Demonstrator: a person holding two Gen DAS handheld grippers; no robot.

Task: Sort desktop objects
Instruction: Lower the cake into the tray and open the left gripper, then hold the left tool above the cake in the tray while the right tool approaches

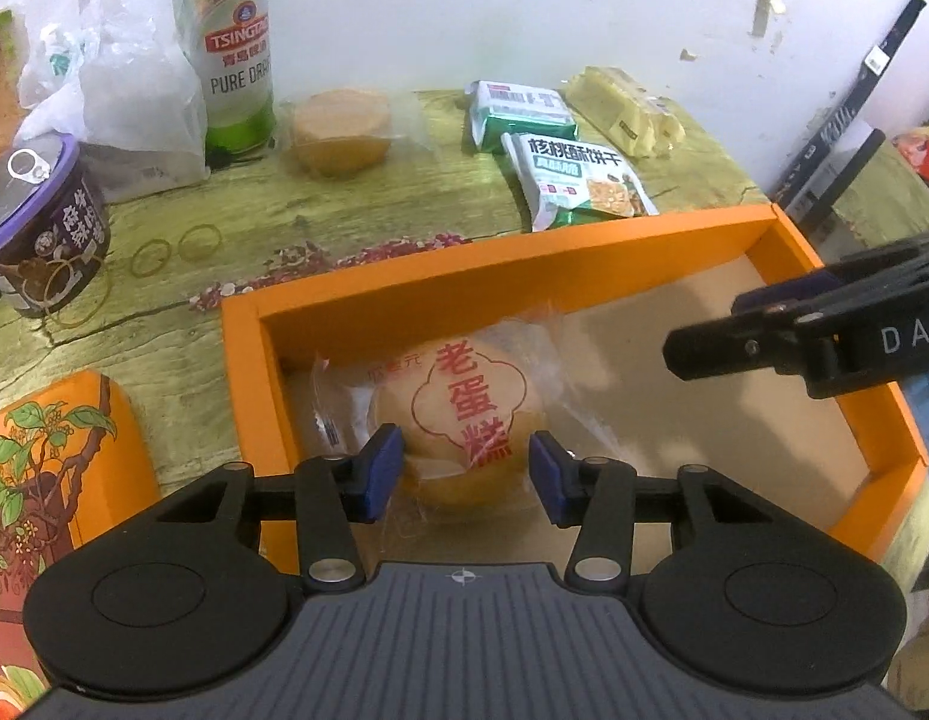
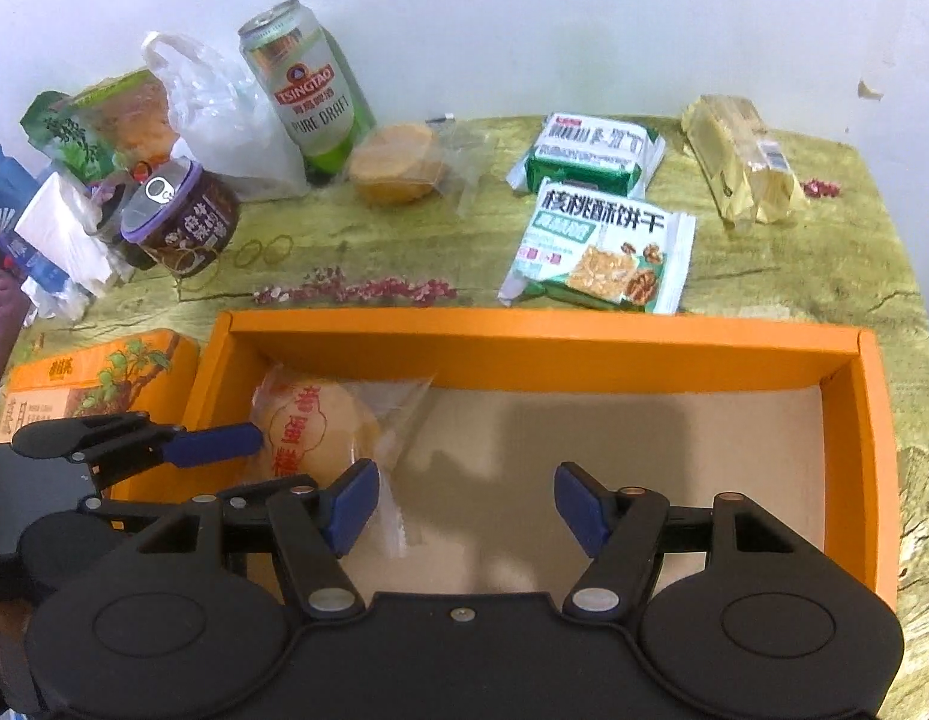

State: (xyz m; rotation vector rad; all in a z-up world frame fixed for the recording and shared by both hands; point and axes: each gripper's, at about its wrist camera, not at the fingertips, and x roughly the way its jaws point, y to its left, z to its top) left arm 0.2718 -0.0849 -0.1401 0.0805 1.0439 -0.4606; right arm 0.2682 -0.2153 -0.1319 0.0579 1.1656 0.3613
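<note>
One wrapped egg cake (image 1: pixel 464 420) lay in the orange box (image 1: pixel 404 294), at its left end, with the left gripper (image 1: pixel 464 468) clamped on it. Right-wrist view: right gripper (image 2: pixel 467 504) was spread and empty over the bare box floor. Risk: cake might cling to opening pads by its slack wrapper.

My table (image 2: pixel 824 276) wears a green wood-look cover. On it lie an orange box (image 2: pixel 542 333), its lid (image 2: pixel 92 381) just left, a beer can (image 2: pixel 311 90), a purple-lidded cup (image 2: pixel 182 216), rubber bands (image 2: pixel 263 251), a wrapped cake (image 2: pixel 398 163), two biscuit packs (image 2: pixel 602 246), yellow wafers (image 2: pixel 743 159) and bags (image 2: pixel 224 114).
</note>
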